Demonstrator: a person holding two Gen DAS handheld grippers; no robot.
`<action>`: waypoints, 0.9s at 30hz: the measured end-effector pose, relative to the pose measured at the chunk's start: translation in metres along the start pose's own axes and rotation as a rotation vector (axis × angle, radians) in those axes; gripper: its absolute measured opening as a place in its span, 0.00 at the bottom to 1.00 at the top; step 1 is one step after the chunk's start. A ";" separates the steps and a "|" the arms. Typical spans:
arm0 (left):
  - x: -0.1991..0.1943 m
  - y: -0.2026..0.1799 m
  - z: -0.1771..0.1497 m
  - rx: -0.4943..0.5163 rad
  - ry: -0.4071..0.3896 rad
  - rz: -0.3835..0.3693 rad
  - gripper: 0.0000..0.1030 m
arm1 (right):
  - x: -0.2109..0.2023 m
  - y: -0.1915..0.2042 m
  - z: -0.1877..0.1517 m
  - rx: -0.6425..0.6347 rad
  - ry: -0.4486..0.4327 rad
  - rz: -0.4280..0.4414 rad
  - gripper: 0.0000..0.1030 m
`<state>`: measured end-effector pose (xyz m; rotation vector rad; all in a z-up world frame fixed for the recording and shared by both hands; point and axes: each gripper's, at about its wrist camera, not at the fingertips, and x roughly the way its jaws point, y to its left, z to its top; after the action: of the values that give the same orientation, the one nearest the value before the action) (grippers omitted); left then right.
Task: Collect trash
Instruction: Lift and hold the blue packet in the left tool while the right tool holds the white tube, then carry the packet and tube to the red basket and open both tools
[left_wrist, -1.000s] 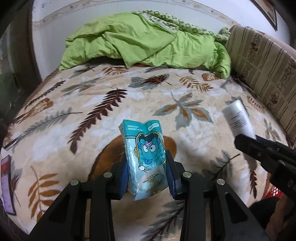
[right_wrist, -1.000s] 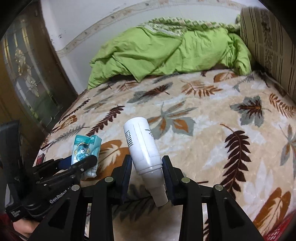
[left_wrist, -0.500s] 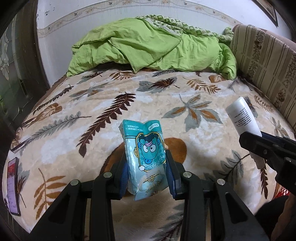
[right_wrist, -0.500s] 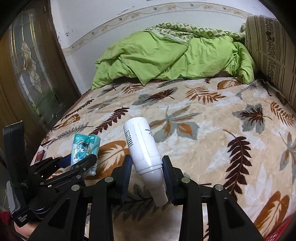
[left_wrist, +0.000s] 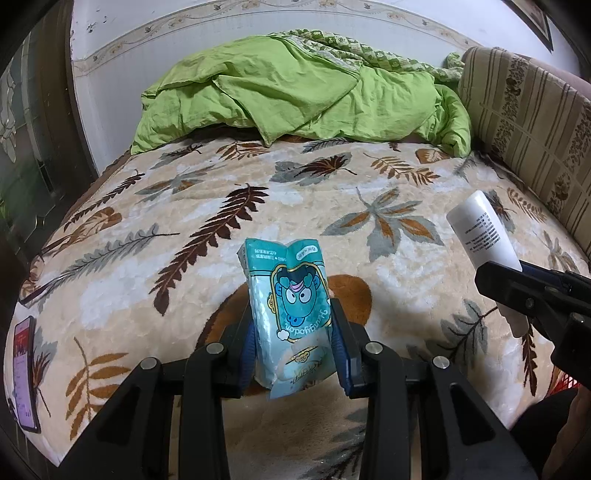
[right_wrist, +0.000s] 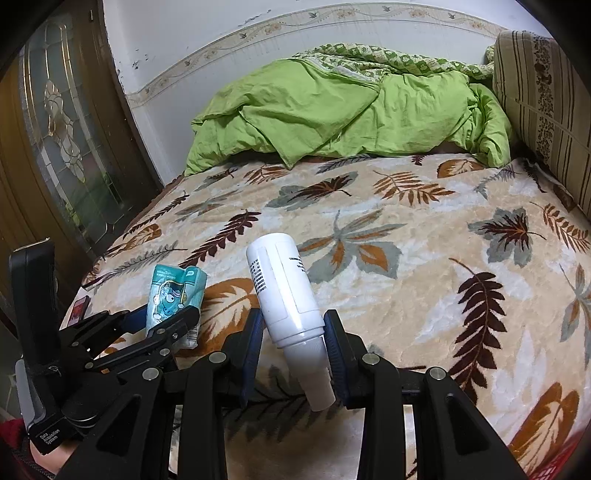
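Both grippers are pulled back & raised vs a sec ago; more bed (left_wrist: 369, 192) is seen. Teal packet (left_wrist: 291, 314) is clamped in left gripper (left_wrist: 293, 349), white bottle (right_wrist: 284, 291) in right gripper (right_wrist: 293, 349). Both pieces are judged ready for binning.

On the leaf-patterned blanket (left_wrist: 192, 236) lie one green quilt (left_wrist: 295, 96) and one phone (left_wrist: 24, 369), with one teal carton (left_wrist: 290, 310) and one white bottle (right_wrist: 282, 291) held above it.
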<state>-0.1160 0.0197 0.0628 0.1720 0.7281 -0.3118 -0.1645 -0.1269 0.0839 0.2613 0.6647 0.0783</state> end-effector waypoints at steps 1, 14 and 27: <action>0.000 0.000 0.000 0.001 0.001 0.000 0.33 | 0.000 0.000 0.000 0.000 0.000 0.000 0.35; 0.003 -0.008 -0.001 0.017 0.005 -0.010 0.33 | -0.006 -0.001 0.000 0.021 -0.014 0.008 0.35; -0.027 -0.052 0.007 0.123 -0.033 -0.100 0.33 | -0.076 -0.037 -0.004 0.169 -0.066 0.031 0.35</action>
<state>-0.1475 -0.0250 0.0839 0.2465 0.6862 -0.4538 -0.2270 -0.1735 0.1164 0.4351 0.6023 0.0425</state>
